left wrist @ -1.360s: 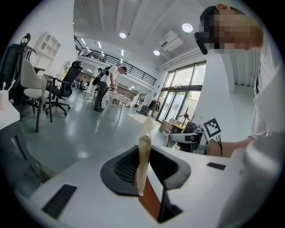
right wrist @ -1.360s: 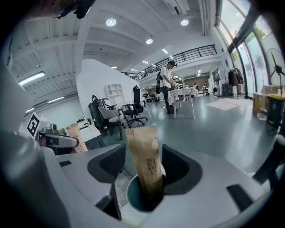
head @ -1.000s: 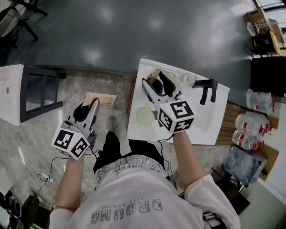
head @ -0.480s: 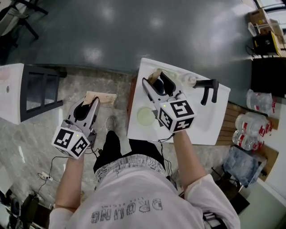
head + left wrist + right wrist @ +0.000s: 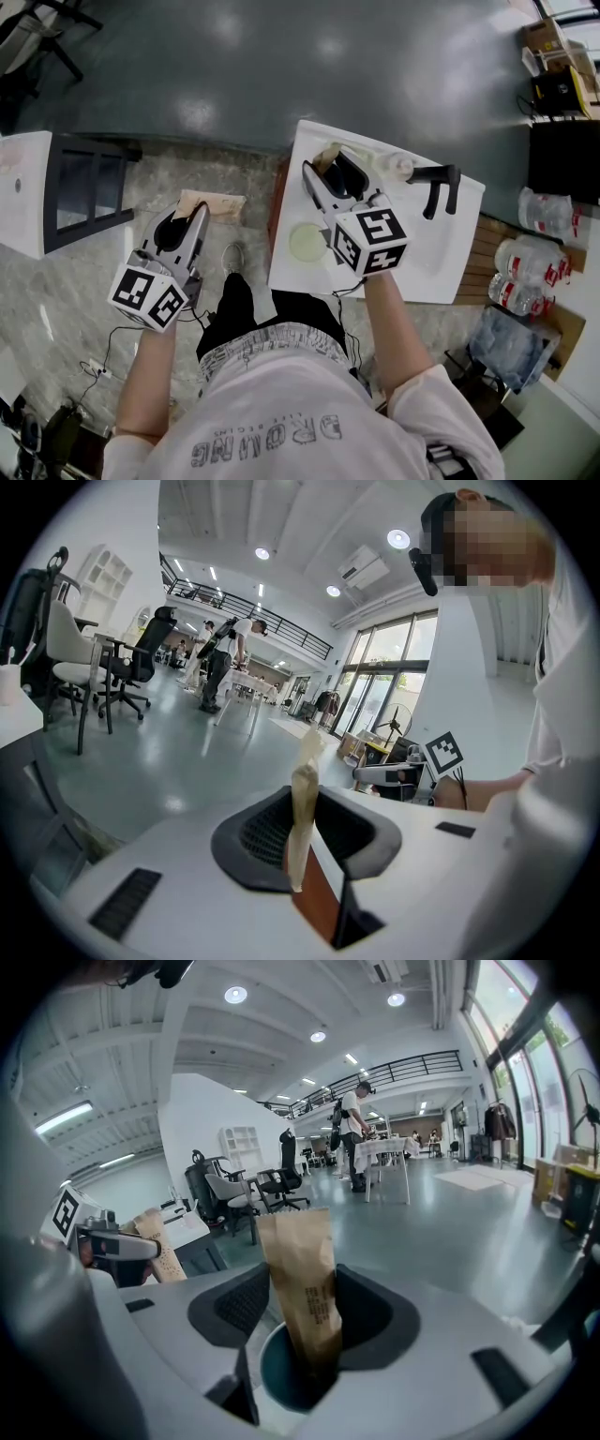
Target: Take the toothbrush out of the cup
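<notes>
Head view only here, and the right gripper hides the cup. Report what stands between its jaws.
Observer: A brown paper packet stands in the cup, between the jaws of the right gripper; they have just been closing.
Operator: Now check the left gripper.
Observer: Its jaws are shut on a second paper packet, seen edge-on.
Operator: Describe the cup's inside.
Observer: Teal walls; only the packet shows in it.

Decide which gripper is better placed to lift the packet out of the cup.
The right gripper. Its jaws, just closing, straddle the packet standing in the cup; the left gripper hangs beside the table, clamped on another packet.
</notes>
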Motion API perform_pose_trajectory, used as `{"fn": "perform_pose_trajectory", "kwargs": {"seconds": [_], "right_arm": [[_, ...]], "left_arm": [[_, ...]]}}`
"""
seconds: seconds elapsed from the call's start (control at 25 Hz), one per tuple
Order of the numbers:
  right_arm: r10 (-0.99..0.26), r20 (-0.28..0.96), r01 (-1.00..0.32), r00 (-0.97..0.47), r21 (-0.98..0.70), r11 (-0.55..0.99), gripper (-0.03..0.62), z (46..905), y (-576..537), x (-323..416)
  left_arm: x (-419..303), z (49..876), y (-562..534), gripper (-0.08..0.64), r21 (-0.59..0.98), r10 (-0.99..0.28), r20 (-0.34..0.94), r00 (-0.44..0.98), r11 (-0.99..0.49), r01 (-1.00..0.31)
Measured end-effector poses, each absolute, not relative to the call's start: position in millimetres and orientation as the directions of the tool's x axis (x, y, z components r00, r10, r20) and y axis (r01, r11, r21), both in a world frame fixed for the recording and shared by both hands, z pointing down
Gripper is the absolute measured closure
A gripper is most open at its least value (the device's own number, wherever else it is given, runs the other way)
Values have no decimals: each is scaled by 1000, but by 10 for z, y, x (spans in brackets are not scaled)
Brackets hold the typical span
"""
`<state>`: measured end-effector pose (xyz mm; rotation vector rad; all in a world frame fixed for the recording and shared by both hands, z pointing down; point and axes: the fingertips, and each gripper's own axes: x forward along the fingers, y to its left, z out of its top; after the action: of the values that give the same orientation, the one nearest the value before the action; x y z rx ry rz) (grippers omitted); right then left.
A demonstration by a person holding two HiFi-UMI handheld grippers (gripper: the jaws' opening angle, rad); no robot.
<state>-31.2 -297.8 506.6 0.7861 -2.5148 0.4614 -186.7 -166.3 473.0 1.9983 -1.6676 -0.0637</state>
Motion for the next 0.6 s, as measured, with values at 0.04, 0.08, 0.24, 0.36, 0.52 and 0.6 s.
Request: {"fn": "perform_pose_trajectory", "kwargs": {"seconds": [0.04, 0.08, 0.24, 0.36, 0.52, 0.6], "right_arm": [[-447, 520, -602, -728, -173, 779, 360, 5067, -2980, -307], [-449, 521, -604, -726, -172, 778, 363, 5067, -2982, -299], [-455, 522, -609, -722, -167, 775, 370, 5061, -2983, -281], [-461, 518, -614, -721, -167, 772, 371, 5042, -2987, -275], [-470, 510, -619, -720, -166, 768, 372, 5010, -2991, -261], [-475, 505, -621, -720, -165, 766, 372, 4982, -2992, -260]], "left_arm": [[-1867, 4728, -1662, 474, 421, -926, 295, 236, -95, -902], [-1865, 4727, -1660, 474, 420, -925, 296, 236, -95, -902], [-1866, 4715, -1655, 474, 421, -927, 291, 238, -100, -902], [-1870, 4700, -1661, 474, 417, -925, 294, 241, -102, -903], [-1862, 4687, -1660, 474, 418, -927, 283, 245, -111, -902], [-1862, 4668, -1658, 474, 416, -926, 283, 248, -115, -902]]}}
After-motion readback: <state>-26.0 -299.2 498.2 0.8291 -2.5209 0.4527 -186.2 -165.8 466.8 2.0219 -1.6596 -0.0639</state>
